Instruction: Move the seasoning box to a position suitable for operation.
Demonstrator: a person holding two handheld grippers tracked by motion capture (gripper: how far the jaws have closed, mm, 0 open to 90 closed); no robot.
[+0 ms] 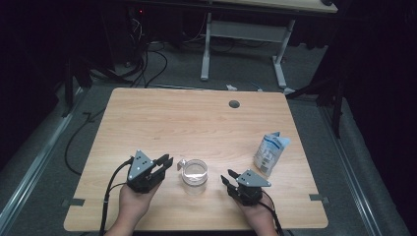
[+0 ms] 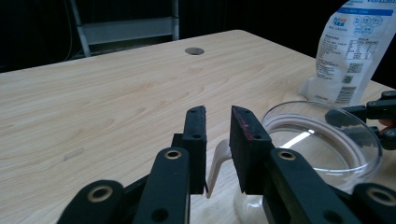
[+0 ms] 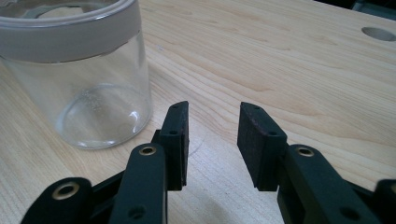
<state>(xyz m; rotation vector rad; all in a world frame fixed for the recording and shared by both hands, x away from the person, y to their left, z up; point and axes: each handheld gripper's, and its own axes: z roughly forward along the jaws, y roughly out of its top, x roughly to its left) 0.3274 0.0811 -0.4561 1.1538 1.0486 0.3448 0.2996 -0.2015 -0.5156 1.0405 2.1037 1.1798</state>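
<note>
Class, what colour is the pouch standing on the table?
The pouch is white with blue print, clearest in the left gripper view.

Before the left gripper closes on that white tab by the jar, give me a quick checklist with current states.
1. White tab lies between the left gripper fingers: ok.
2. Fingers pressing the tab: not ok, gaps show on both sides.
3. Glass jar upright on the table: ok.
4. Right gripper open, apart from the jar: ok.
5. Pouch standing away from both grippers: ok.
6. Whether the tab is fixed to the jar: cannot tell.
</note>
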